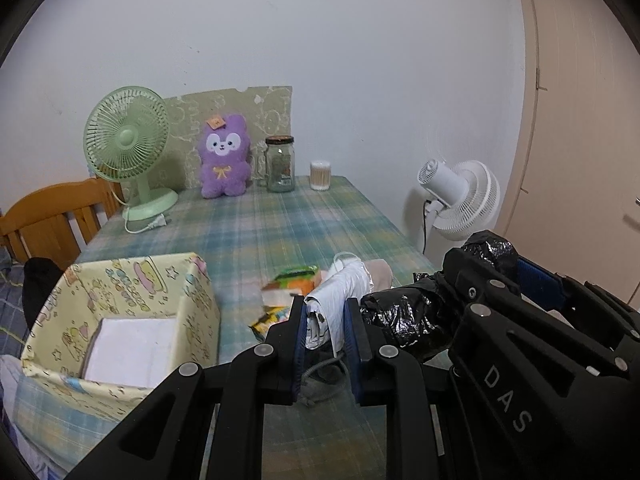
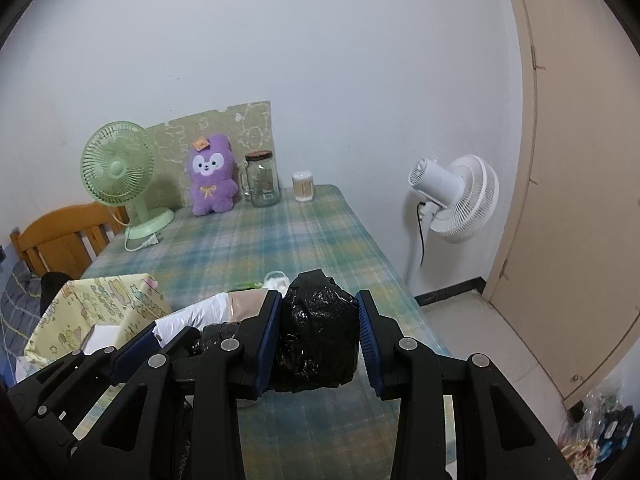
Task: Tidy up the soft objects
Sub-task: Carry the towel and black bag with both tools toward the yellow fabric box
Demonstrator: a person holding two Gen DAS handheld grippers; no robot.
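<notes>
Carry step: left gripper [image 1: 325, 318] pinches a rolled white plastic bag [image 1: 336, 296], right gripper [image 2: 318, 336] a crumpled black plastic bundle [image 2: 318, 340] (both lifted clear); next, I judge, into the yellow cartoon-print box [image 1: 132, 292] at the table's near left corner.

Glossy crinkled black plastic bundle [image 2: 318, 336], matt checked cloth [image 2: 280, 240]

Plaid-clothed table [image 1: 280, 224] bears green fan [image 1: 132, 148], purple plush [image 1: 225, 158], jar [image 1: 280, 165].

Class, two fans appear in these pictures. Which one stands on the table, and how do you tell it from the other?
The green fan, at the table's far left beside the purple plush toy. The white fan stands off the table's right edge.
</notes>
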